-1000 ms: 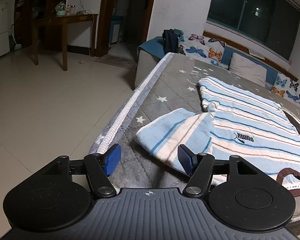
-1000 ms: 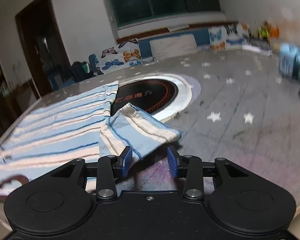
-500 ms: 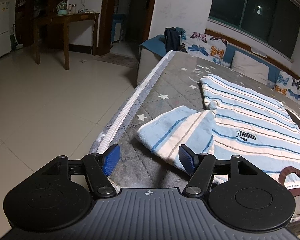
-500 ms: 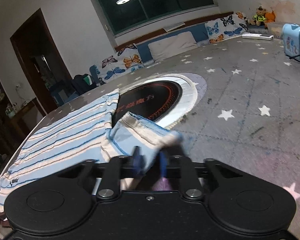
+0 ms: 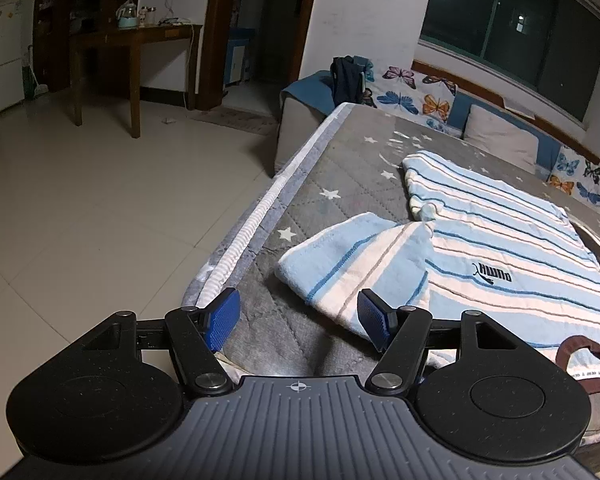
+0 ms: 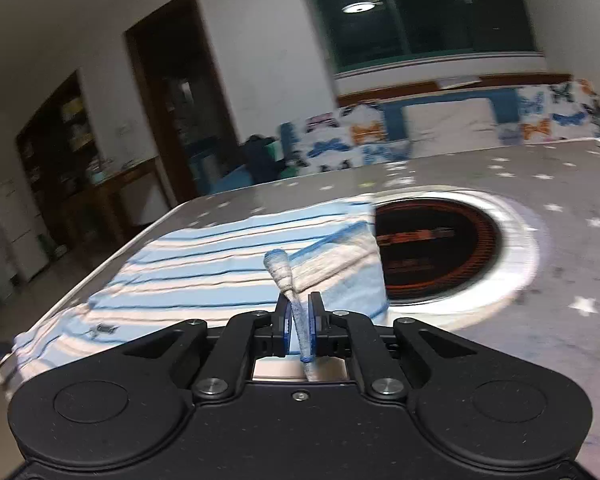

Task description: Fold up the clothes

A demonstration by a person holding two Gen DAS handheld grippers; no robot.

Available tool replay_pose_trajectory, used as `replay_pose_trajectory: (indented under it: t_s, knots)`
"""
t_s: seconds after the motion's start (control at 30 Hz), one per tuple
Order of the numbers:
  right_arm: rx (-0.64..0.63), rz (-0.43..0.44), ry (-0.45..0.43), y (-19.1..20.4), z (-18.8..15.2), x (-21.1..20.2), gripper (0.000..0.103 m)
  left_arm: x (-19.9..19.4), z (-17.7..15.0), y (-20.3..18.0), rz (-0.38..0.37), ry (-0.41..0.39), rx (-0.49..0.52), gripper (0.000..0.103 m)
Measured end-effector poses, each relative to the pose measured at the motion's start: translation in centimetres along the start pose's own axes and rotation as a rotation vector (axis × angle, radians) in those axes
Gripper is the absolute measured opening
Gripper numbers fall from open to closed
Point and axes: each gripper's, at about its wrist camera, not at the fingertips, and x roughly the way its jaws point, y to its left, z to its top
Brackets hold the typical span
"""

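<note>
Blue-and-white striped knit T-shirt (image 5: 500,248) lies flat on the grey star-print mattress (image 5: 340,184), one sleeve pinched by a gripper.

The right gripper (image 6: 299,320) is clamped narrow on the shirt's right sleeve (image 6: 340,264), lifted and draped toward 12 o'clock over the body. The left gripper (image 5: 298,320) hangs wide, holding nothing, its blue pads either side of the left sleeve (image 5: 352,264) at 1 o'clock. A round black-and-orange printed disc (image 6: 440,248) shows at 2 o'clock of the right gripper.
</note>
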Motion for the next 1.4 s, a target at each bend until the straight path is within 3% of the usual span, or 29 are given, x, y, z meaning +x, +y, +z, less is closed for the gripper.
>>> replay_pose_trajectory:
  t_s: [0.17,0.4,0.53,0.73,0.9,1.13,1.2,1.3,1.37,1.4]
  knots:
    - [-0.029,0.06,0.071,2.0,-0.8,2.3,0.009,0.0,-0.1,0.0,0.003,0.001,0.003,0.066]
    - [-0.043,0.068,0.138,2.3,-2.2,3.7,0.013,0.1,-0.2,0.1,-0.001,0.008,-0.003,0.066]
    - [-0.085,0.08,0.144,2.6,-1.6,2.8,0.044,0.2,0.0,-0.1,-0.004,0.012,-0.003,0.066]
    - [-0.108,0.032,0.089,1.4,-0.4,1.9,0.049,0.7,0.1,-0.2,0.002,0.02,-0.013,0.067]
    - [-0.116,0.008,0.127,0.8,-0.9,2.8,0.049,1.4,0.3,-0.1,-0.011,0.036,-0.045,0.067]
    - [-0.183,-0.018,0.154,1.4,-1.9,3.5,0.061,2.5,1.1,-0.7,-0.026,0.029,-0.069,0.066]
    - [-0.18,-0.019,0.153,1.4,-1.9,3.5,0.061,2.9,1.2,-0.8,-0.033,0.034,-0.076,0.061]
    - [-0.169,-0.016,0.15,1.3,-2.0,3.4,0.061,3.5,1.3,-1.1,-0.03,0.035,-0.078,0.043]
    - [-0.164,-0.016,0.149,1.3,-2.0,3.3,0.061,3.8,1.4,-1.2,-0.017,0.033,-0.079,0.019]
    - [-0.162,-0.015,0.148,1.2,-2.0,3.3,0.061,4.0,1.4,-1.1,-0.014,0.034,-0.089,0.015]
